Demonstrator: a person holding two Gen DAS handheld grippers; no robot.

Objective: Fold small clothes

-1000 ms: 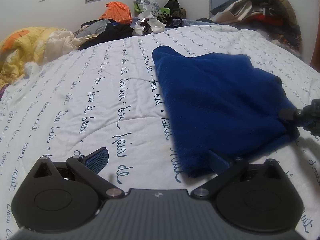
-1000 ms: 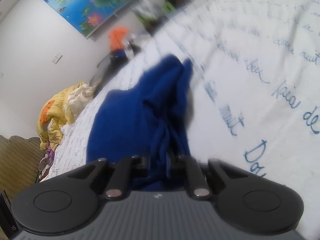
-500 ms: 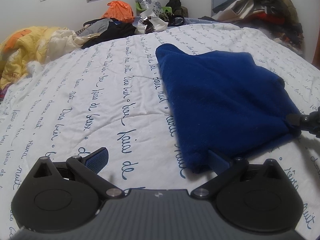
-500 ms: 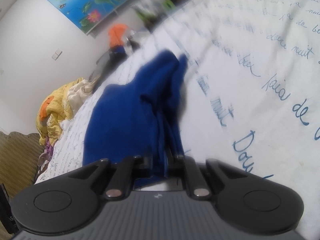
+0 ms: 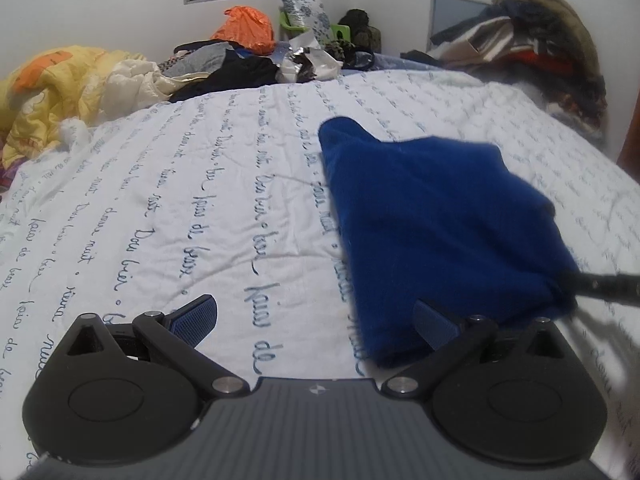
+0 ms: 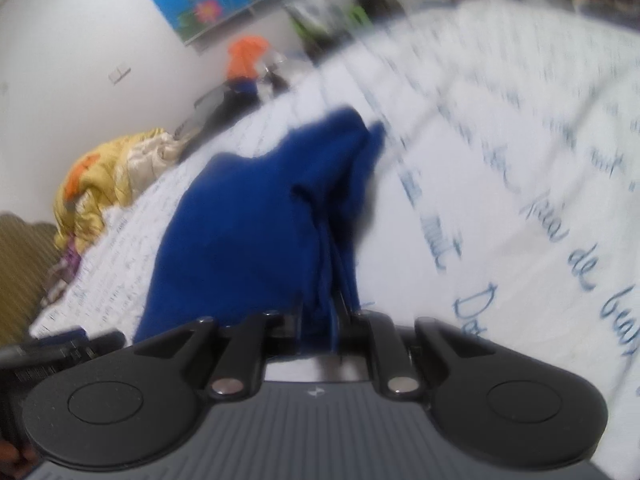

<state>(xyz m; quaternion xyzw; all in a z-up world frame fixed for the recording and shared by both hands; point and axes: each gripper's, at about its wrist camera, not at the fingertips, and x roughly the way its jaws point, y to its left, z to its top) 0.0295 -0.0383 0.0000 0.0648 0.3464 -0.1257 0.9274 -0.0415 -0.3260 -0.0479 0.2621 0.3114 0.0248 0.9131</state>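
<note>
Your left gripper (image 5: pixel 314 320) has its jaws spread wide over the script-printed bedsheet (image 5: pixel 180 208), its right finger touching the near edge of the blue fleece garment (image 5: pixel 432 216). Your right gripper (image 6: pixel 320 316) pinches the garment's bunched corner. Only the left wrist view shows the folded top flat; the right wrist view, blurred, shows stacked layers along its edge.

Orange bag (image 5: pixel 245 26), yellow quilt (image 5: pixel 52 92)

Blue garment (image 5: pixel 432 216) — left tool (image 5: pixel 316 322) agape
</note>
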